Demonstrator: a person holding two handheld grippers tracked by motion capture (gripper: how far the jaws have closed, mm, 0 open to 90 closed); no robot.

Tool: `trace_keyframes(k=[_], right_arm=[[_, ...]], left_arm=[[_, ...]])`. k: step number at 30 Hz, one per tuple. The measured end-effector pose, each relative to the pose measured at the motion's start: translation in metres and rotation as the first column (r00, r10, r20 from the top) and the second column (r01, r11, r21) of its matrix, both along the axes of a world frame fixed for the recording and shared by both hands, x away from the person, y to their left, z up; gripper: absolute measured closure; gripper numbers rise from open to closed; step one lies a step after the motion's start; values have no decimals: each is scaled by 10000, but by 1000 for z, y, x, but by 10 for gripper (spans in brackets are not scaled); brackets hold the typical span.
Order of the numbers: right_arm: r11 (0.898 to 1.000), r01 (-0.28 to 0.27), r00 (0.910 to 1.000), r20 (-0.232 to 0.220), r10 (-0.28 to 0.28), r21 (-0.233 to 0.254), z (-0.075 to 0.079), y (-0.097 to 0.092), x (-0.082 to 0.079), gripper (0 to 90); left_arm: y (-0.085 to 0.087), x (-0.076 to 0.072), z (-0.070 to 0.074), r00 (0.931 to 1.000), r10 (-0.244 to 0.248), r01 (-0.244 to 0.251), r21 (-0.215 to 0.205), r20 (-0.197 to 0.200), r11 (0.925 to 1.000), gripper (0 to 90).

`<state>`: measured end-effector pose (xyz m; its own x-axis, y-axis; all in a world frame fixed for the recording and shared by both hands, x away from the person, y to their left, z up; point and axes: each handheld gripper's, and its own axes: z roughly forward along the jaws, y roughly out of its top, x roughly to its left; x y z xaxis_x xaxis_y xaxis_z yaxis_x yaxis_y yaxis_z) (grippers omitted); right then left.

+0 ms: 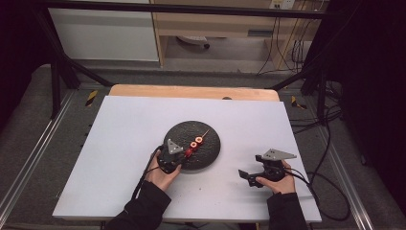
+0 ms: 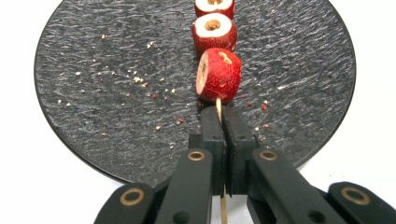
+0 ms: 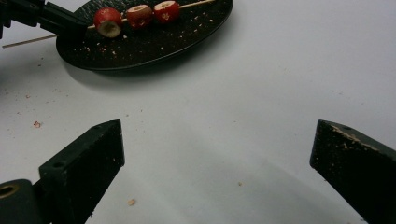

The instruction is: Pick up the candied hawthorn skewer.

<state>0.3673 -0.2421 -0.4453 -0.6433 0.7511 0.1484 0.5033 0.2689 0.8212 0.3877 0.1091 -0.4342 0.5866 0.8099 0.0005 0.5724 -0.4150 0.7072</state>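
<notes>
Skewer (image 2: 218, 108) with three red fruit pieces (image 2: 219, 74) lies on the dark round plate (image 2: 93, 93), and I pinch its bare stick end tight in my left gripper (image 2: 221, 122) at the plate's near edge. My right gripper (image 3: 217, 154) rests on the white table (image 1: 119, 143), well apart from the plate, with its jaws wide and nothing between them. Small crumbs (image 2: 135, 80) dot the plate.
</notes>
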Motion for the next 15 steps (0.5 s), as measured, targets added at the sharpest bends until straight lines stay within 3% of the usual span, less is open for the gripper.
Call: trace_keyframes(k=[15], right_arm=[[10000,3,10000,-12,-3,14,-1,2,0,39]], left_arm=[[21,-9,10,9976,-81,129,-695,693,9975,884]])
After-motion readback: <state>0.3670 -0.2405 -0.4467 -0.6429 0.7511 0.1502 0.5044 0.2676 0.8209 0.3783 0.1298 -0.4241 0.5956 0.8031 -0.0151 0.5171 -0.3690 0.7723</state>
